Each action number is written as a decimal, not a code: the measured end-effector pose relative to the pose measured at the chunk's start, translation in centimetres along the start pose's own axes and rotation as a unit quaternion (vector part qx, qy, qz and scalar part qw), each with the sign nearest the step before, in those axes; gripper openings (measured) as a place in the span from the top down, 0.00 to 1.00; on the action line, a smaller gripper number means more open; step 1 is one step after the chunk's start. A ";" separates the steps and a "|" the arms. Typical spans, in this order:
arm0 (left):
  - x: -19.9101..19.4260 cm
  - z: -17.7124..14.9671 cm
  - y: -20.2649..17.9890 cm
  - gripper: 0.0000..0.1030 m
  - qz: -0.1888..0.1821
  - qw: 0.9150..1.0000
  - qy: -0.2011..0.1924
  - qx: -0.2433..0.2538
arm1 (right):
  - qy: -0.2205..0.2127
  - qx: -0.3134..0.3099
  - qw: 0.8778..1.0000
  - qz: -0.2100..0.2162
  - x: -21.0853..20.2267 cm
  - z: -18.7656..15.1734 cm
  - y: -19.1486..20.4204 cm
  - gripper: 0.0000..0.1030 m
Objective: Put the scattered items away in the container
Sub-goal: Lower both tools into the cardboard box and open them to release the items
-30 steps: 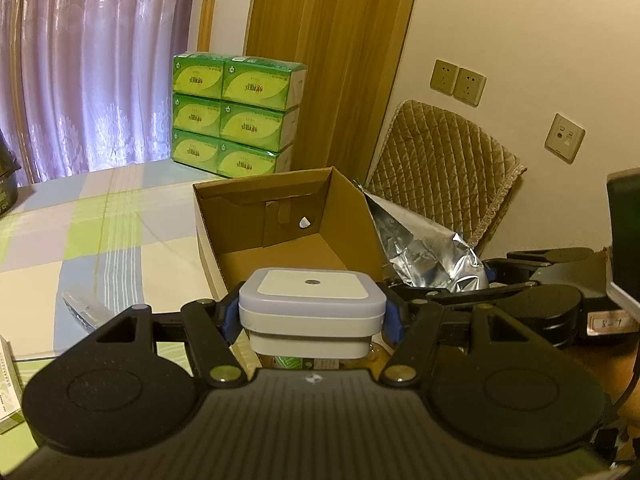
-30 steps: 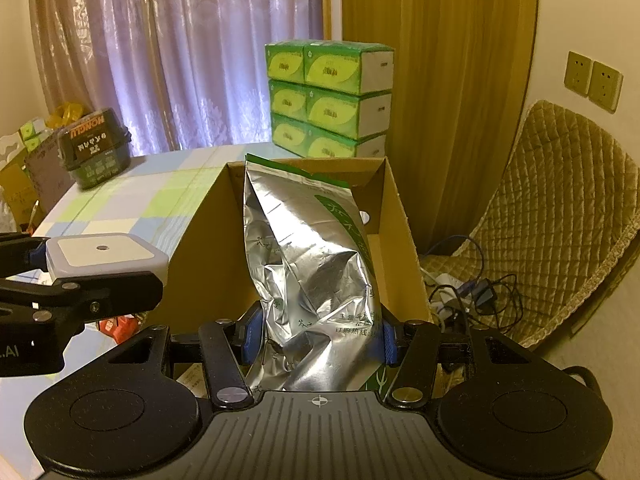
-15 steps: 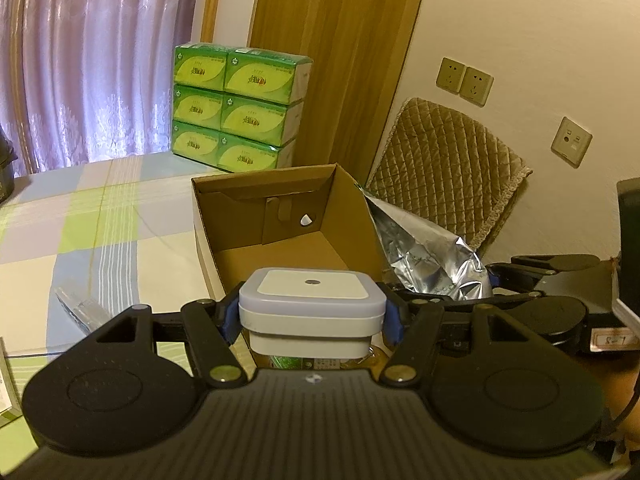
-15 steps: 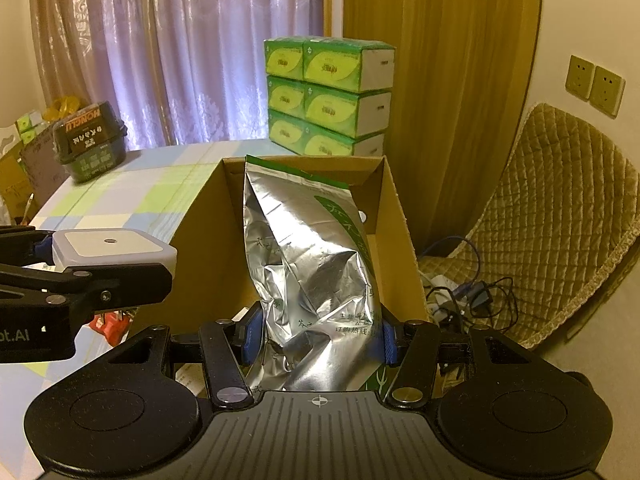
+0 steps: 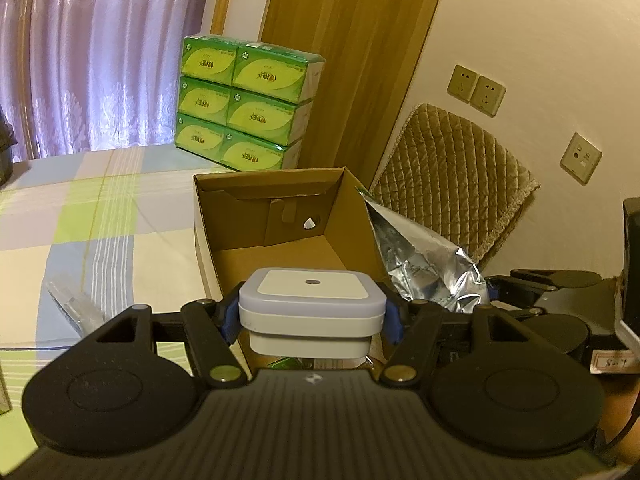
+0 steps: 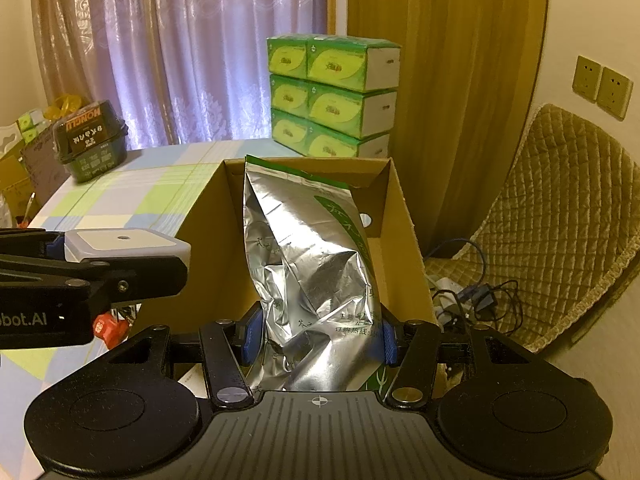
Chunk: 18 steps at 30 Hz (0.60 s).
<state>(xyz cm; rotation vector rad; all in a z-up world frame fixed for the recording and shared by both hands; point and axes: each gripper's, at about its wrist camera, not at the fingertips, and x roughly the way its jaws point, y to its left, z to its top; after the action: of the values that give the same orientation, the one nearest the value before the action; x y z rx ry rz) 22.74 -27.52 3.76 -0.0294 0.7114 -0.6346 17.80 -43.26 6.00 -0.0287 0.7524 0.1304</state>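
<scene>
The left gripper (image 5: 312,316) clamps a white square box (image 5: 311,305) above the near end of the open cardboard box (image 5: 276,216) on the checked tablecloth (image 5: 100,216), while the right gripper (image 6: 316,334) pinches a silver foil bag (image 6: 308,264) over the box's right side, green tissue packs (image 6: 332,96) stacked far behind.

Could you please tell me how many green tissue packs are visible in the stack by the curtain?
6: the green tissue packs form three tiers of two at the table's far edge, behind the cardboard box. More may be hidden behind them.
</scene>
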 end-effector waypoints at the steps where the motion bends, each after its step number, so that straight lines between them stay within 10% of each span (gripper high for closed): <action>1: 0.1 0.0 0.0 0.41 0.000 1.000 0.000 -0.002 | 0.002 0.002 1.000 0.001 0.2 0.1 -0.1 0.45; 18: 1.5 0.2 0.9 0.39 0.002 0.999 0.010 -0.041 | 0.023 0.022 0.999 0.011 2.0 0.3 -1.1 0.45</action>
<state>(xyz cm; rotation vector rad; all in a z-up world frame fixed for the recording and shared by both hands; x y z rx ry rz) 24.22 -27.64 2.79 -0.0974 0.7571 -0.6022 19.53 -44.12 4.83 0.0176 0.8014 0.1347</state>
